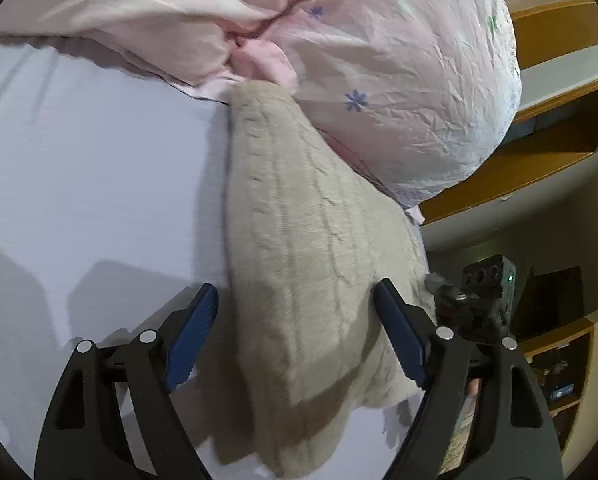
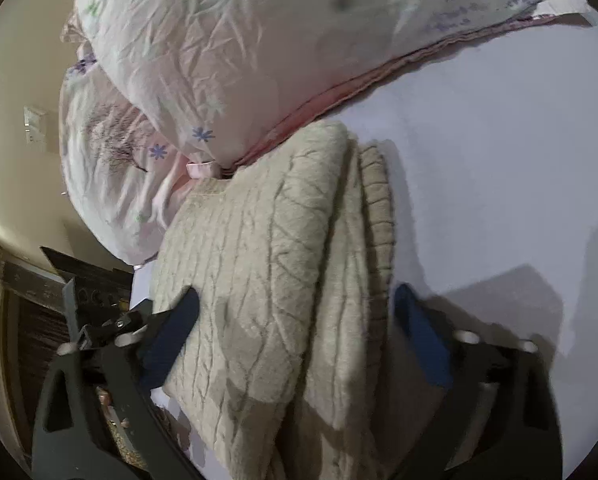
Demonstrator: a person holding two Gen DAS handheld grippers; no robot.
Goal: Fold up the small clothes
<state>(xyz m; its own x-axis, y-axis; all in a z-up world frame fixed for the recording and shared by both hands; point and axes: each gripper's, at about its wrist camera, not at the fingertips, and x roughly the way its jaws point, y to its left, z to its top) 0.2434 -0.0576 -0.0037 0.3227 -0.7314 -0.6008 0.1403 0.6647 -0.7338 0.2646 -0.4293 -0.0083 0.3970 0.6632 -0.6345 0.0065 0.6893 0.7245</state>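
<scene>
A beige cable-knit sweater point(image 1: 299, 248) lies folded in layers on the white bed sheet point(image 1: 79, 152), its far end against a pink floral duvet. My left gripper point(image 1: 297, 296) is open, its blue-padded fingers straddling the sweater's near part. In the right wrist view the same sweater point(image 2: 259, 264) shows stacked folds with a ribbed hem point(image 2: 377, 208) on the right. My right gripper point(image 2: 299, 304) is open too, with one finger on each side of the folded sweater. The other gripper's body point(image 1: 487, 292) shows at the sweater's right edge.
A bunched pink floral duvet point(image 1: 399, 80) fills the far side of the bed and shows in the right wrist view point(image 2: 219, 60) too. Wooden shelves point(image 1: 547, 152) stand past the bed's right edge. The sheet point(image 2: 499, 140) spreads on the right of the sweater.
</scene>
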